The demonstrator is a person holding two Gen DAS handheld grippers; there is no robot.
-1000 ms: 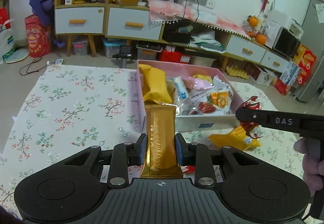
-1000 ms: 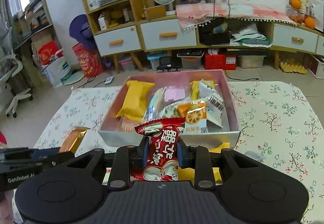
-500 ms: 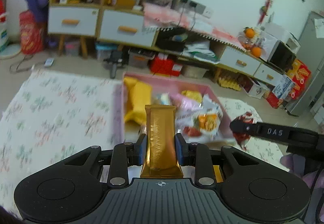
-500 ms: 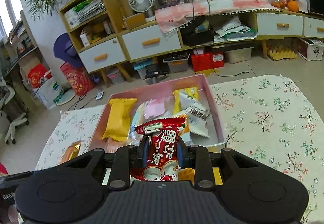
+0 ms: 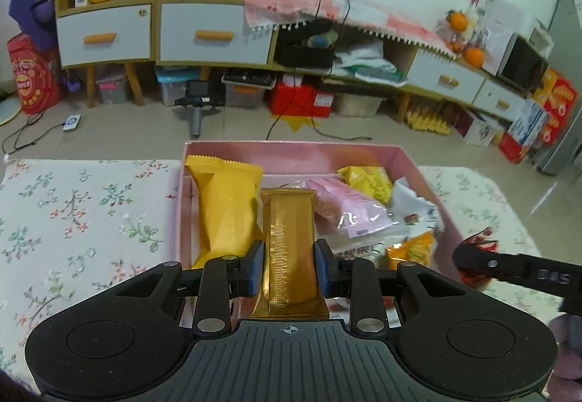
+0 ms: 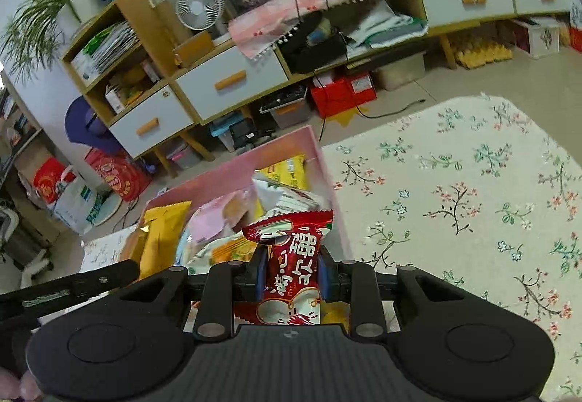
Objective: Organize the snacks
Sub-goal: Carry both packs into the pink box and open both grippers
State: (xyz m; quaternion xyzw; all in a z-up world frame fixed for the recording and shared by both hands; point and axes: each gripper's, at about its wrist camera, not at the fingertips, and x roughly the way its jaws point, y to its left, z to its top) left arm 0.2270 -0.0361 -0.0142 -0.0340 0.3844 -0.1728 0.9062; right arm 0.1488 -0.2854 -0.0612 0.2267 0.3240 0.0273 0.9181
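L tongs (image 5: 289, 265) clamp gold bar (image 5: 290, 242); R tongs (image 6: 291, 273) clamp red pkt (image 6: 291, 256), bottom end hidden. Only R view shows bench (image 6: 454, 191) beyond pink box (image 6: 232, 165).

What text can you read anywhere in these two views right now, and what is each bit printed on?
"DAS": white letters on the black arm of the right gripper, seen from the left wrist view.
"Man": small print on the red snack packet held in that gripper; its large white Chinese characters are visible, but I cannot read them with confidence.
Gold wrapper bar in the left gripper: no text visible.
Packets in the pink box: print too blurred.
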